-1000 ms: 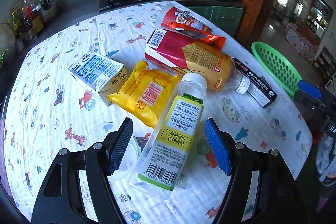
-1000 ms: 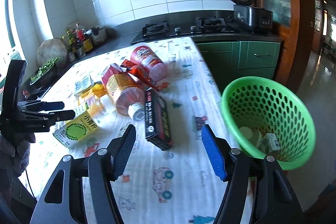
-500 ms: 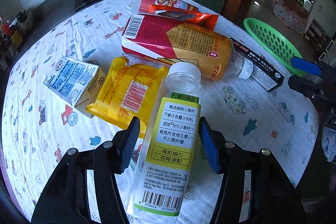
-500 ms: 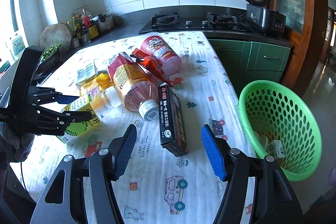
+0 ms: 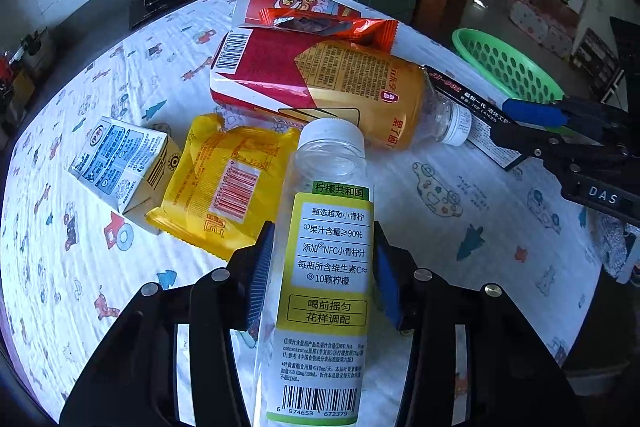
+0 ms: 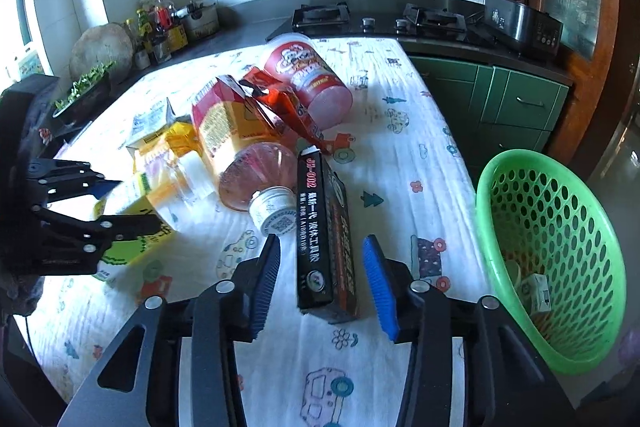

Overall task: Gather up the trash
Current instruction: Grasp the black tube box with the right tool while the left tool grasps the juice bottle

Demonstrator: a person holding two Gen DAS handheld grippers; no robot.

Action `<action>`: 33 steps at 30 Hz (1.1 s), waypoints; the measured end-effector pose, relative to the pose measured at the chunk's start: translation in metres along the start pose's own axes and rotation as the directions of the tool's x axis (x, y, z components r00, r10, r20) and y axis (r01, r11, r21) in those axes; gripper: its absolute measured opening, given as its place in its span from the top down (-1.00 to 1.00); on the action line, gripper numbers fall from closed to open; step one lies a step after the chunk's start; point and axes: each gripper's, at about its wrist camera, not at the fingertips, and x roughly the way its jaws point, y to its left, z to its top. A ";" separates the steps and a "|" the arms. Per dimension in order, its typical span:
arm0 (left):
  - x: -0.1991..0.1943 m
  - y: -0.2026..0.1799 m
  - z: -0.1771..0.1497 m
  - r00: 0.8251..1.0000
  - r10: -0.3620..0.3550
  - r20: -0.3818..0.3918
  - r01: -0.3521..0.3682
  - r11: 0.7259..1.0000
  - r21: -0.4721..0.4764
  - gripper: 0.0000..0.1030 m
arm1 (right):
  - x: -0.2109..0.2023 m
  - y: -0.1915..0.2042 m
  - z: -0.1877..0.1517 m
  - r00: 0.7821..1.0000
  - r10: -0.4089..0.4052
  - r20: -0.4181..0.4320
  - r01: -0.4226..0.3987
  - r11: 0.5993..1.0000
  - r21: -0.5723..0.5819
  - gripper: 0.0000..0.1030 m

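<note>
My left gripper (image 5: 322, 239) is shut on a clear empty bottle (image 5: 328, 247) with a yellow-green label, its pads pressing both sides of the label. In the right wrist view that bottle (image 6: 160, 195) lies low over the tablecloth. My right gripper (image 6: 322, 239) straddles a long black box (image 6: 324, 227) lying flat on the cloth. Its jaws are closing, with a gap still showing on each side of the box. A green mesh basket (image 6: 548, 259) sits off the table's right edge with a few small items inside.
Behind the bottle lie a large red-and-orange labelled bottle (image 5: 320, 83), an orange wrapper (image 5: 328, 25), a red cup-noodle tub (image 6: 308, 79), a yellow packet (image 5: 224, 183) and a small carton (image 5: 120, 159). A stove and counter run along the far wall.
The left jaws have closed onto the bottle. The right gripper has moved forward and down over the black box, and its jaws have narrowed around it.
</note>
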 end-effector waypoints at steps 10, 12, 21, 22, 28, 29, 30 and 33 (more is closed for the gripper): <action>0.002 0.001 0.003 1.000 -0.004 -0.023 0.004 1.000 -0.010 0.09 | 0.023 -0.001 0.010 0.999 -0.028 -0.018 0.027 0.999 -0.038 0.38; 0.005 0.001 0.004 0.999 0.001 -0.036 -0.001 1.000 -0.010 0.06 | 0.026 0.000 0.012 0.999 -0.031 -0.019 0.030 0.999 -0.044 0.44; 0.011 -0.001 0.006 0.999 0.007 -0.040 -0.007 1.000 -0.010 0.07 | 0.018 -0.002 0.009 1.000 -0.028 -0.001 0.028 0.999 -0.035 0.64; 0.010 -0.001 0.005 0.999 0.010 -0.035 -0.010 1.000 -0.010 0.10 | 0.015 -0.003 0.008 1.000 -0.024 0.003 0.024 0.999 -0.030 0.64; 0.003 -0.005 0.000 1.000 -0.006 -0.021 0.005 0.999 -0.032 0.12 | -0.004 -0.008 0.003 0.999 -0.028 0.026 0.028 1.000 -0.010 0.64; 0.001 -0.006 -0.001 1.000 -0.009 -0.017 0.009 0.999 -0.031 0.12 | -0.007 -0.011 0.002 0.999 -0.033 0.030 0.033 0.999 -0.004 0.64; -0.003 -0.009 -0.002 1.000 -0.012 -0.009 0.012 1.000 -0.028 0.12 | -0.011 -0.013 0.000 0.999 -0.036 0.032 0.036 0.999 0.002 0.64; -0.013 -0.015 -0.004 1.000 -0.023 0.009 0.023 1.000 -0.020 0.12 | -0.021 -0.021 -0.002 0.998 -0.049 0.047 0.048 0.999 0.022 0.64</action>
